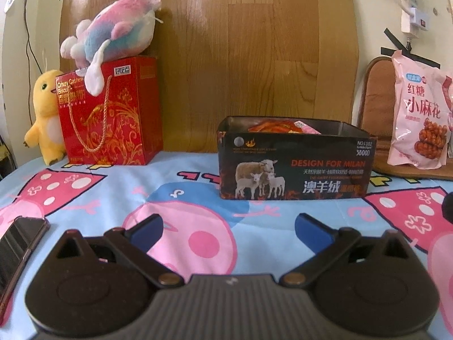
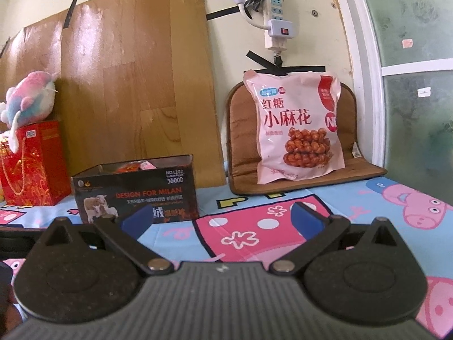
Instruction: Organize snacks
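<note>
Both grippers spread and empty over the cartoon-print cloth (image 1: 113, 198).
Left gripper (image 1: 228, 226) and right gripper (image 2: 222, 216), blue fingers (image 1: 147, 228) apart, face the black box (image 1: 294, 167) (snack packets (image 1: 283, 127) inside); right of the box, a pink snack bag (image 2: 297, 127) leans on a brown cushion (image 2: 240, 130).

The tabletop (image 1: 119, 198) is covered by a light blue cloth printed with pink cartoon pigs and pink panels. Near the middle of it, a black open-topped box (image 1: 294, 167) printed with sheep is set, with orange and pink packets seen inside. At the back left, a red gift box (image 1: 110, 119) with a rope handle is stood, and a yellow plush toy (image 1: 45, 119) is placed just beside it. At the back right, a brown cushion (image 2: 297, 181) is laid on the cloth. A dark flat object (image 1: 19, 243) is seen at the near left edge.
</note>
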A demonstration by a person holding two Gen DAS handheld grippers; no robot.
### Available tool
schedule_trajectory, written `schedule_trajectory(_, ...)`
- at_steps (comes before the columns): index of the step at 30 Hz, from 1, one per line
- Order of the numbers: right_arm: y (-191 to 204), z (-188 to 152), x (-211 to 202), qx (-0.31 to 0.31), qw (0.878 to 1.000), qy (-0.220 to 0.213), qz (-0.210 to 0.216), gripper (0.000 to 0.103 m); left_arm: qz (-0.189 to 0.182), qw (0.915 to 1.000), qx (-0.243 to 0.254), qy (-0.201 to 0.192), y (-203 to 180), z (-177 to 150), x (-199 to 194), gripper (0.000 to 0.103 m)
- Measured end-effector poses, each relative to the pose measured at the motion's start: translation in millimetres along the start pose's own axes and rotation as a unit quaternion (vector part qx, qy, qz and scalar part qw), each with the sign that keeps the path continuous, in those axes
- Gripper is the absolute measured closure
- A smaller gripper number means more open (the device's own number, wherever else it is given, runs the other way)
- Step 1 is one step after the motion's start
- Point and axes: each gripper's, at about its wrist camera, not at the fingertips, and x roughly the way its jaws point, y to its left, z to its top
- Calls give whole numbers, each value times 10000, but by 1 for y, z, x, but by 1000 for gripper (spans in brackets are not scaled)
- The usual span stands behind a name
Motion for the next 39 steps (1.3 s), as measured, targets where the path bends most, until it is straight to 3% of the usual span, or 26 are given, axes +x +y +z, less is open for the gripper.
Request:
schedule_trajectory(22,2,-1,-2,-28,9989,99,460,0,-91,9999,-70,15,3,0,1,0)
schedule_trajectory(39,2,-1,-1,14,9989,168,448,0,-74,10000,-7,-11,0,0,0,0)
